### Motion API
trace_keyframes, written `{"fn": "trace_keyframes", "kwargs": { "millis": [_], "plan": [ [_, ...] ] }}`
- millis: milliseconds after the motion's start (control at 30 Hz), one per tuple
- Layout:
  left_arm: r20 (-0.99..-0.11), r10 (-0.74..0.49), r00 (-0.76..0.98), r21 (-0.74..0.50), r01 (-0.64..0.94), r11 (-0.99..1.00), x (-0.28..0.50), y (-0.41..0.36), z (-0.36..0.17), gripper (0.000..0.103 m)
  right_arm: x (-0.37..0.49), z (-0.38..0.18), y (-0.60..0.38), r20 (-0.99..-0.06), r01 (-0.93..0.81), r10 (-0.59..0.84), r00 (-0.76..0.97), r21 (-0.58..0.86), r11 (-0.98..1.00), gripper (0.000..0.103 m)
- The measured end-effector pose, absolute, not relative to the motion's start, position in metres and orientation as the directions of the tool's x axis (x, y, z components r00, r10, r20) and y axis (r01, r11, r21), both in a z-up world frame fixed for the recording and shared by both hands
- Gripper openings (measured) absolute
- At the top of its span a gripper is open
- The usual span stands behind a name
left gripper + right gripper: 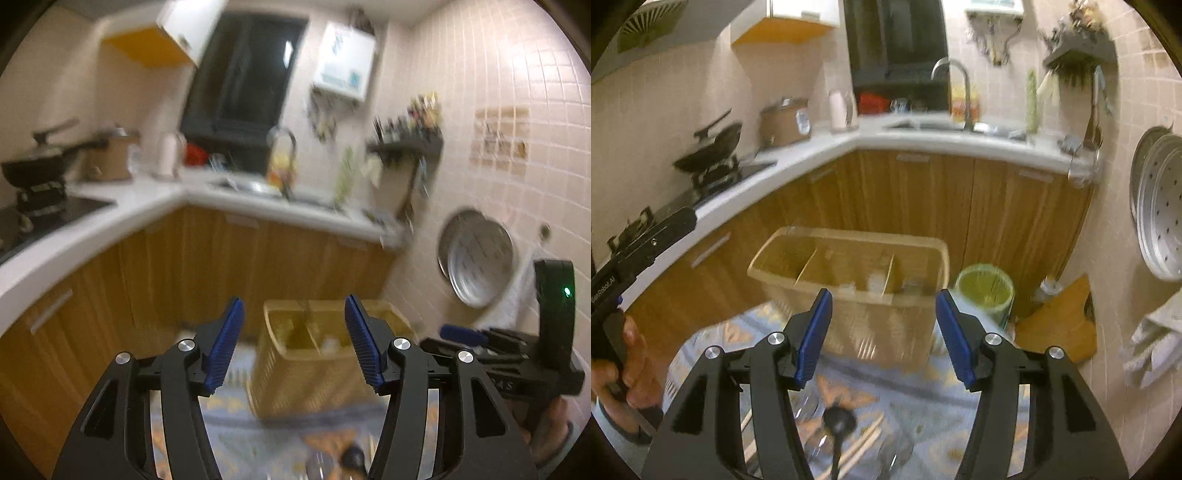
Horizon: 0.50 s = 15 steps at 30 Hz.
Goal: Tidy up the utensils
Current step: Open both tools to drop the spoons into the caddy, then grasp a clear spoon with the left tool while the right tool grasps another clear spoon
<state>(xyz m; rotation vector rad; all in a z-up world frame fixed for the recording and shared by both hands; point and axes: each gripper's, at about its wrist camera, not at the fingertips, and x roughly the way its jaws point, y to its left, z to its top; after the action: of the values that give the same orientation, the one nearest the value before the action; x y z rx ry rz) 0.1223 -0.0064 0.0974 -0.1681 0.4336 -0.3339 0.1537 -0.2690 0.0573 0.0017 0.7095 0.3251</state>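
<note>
Risk: both grippers, left [293, 345] and right [882, 338], gape empty; blur could spoil aim at ladle [839, 421], chopsticks [866, 439].

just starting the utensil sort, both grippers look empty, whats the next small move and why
Probably lower the right gripper toward the black ladle lying by the chopsticks on the patterned cloth. Both grippers are open and empty, and the divided basket waits just beyond.
</note>
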Motion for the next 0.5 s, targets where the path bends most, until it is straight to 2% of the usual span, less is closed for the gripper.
{"fn": "trace_keyframes", "kwargs": {
  "millis": [200, 300, 500],
  "plan": [
    [-0.661, -0.449, 0.602, -0.254, 0.384, 0.888, 0.137, -0.027, 0.042, 0.055, 0.153, 0.007, -0.269, -0.822, -0.266, 0.282, 0.496, 0.165, 0.950, 0.054],
    [-0.754, -0.438, 0.490, -0.235, 0.421, 0.876, 0.144, -0.043, 0.004, 0.055, 0.154, -0.021, -0.275, -0.875, -0.227, 0.248, 0.415, 0.164, 0.960, 0.054],
    [-0.854, -0.353, 0.382, -0.155, 0.460, 0.874, 0.149, -0.069, -0.044, 0.055, 0.157, -0.060, -0.294, -0.917, -0.163, 0.260, 0.302, 0.219, 0.962, 0.054]
  ]
}}
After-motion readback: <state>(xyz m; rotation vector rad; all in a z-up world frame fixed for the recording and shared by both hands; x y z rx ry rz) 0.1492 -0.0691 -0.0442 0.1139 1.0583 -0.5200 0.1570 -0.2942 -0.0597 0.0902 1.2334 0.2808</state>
